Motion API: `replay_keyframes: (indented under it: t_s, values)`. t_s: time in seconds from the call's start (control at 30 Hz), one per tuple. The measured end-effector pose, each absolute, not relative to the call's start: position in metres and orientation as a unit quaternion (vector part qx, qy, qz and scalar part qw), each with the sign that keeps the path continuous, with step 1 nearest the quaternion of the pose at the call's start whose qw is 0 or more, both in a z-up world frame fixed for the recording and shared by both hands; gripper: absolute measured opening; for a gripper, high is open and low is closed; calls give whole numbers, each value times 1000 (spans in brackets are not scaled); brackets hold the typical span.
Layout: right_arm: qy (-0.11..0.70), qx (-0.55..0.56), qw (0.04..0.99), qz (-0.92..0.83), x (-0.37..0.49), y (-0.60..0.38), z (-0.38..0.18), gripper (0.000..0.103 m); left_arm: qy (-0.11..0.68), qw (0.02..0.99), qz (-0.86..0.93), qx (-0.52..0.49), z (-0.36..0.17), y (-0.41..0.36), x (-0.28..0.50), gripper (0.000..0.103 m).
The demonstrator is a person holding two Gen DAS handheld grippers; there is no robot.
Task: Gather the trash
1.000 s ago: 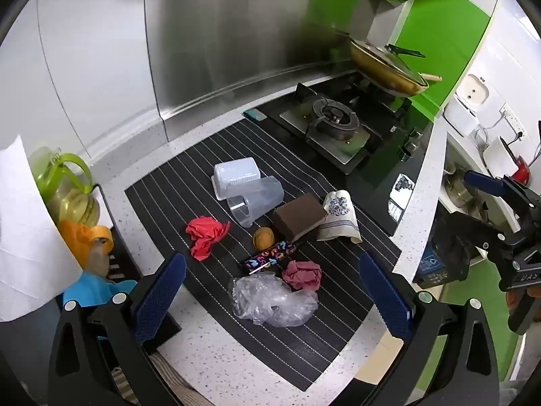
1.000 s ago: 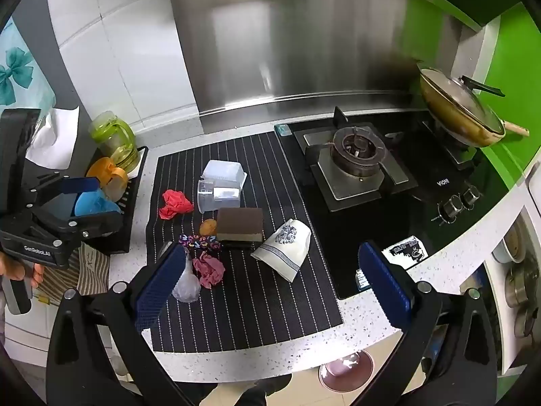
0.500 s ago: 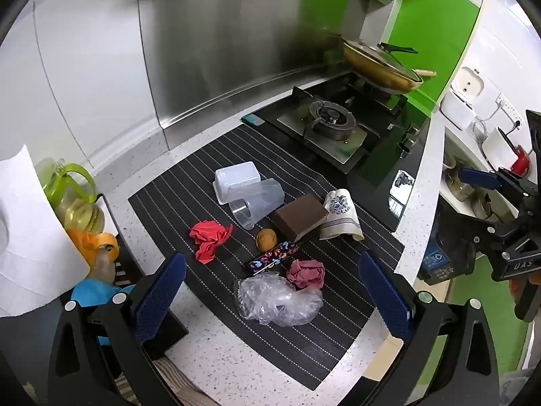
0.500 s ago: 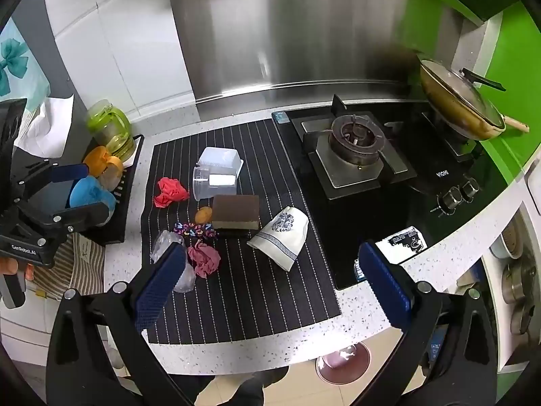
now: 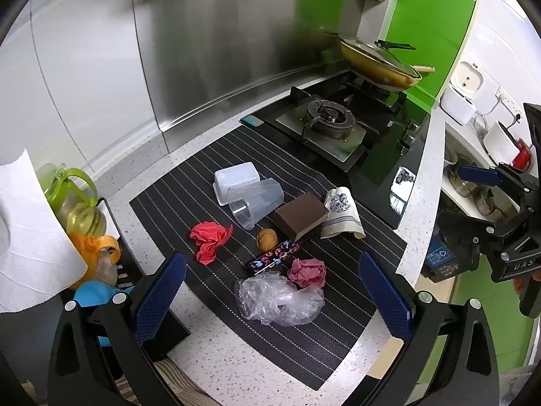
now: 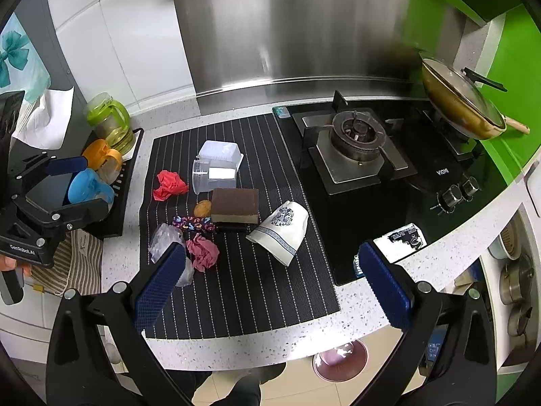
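On the black striped mat [image 5: 189,189] lie a crumpled clear plastic bag [image 5: 279,299], a pink paper ball [image 5: 307,271], a red paper ball [image 5: 209,237], a colourful wrapper [image 5: 272,260] and a walnut [image 5: 267,239]. In the right wrist view these show as the bag [image 6: 164,237], the pink ball [image 6: 203,253], the red ball [image 6: 169,184] and the wrapper [image 6: 192,223]. My left gripper [image 5: 272,296] is open and empty, above the bag. My right gripper [image 6: 272,286] is open and empty, over the mat's front.
A brown sponge [image 5: 299,215], a folded patterned cloth [image 5: 343,213], a tipped clear cup [image 5: 255,203] and a white plastic box [image 5: 236,177] lie on the mat. A gas stove [image 5: 328,125] with a lidded pan [image 5: 378,62] stands right. A black rack [image 6: 115,182] with cups stands left.
Both grippers have drifted slightly; the trash sits a little lower and more central in the left wrist view. Nothing was taken hold of. Both grippers stay open.
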State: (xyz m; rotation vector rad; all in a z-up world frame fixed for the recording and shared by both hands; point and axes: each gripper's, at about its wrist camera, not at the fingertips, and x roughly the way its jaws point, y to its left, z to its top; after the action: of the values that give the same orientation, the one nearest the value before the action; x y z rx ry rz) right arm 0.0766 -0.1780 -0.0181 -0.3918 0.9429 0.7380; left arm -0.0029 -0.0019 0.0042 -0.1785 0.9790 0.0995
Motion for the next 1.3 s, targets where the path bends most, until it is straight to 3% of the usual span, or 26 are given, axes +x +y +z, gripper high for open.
replay_keyframes:
  t_s: [1.3]
  values:
    - [447,-183,803,349,74,-172,-24,100,473,875,54,-87,0,-3,-11,98]
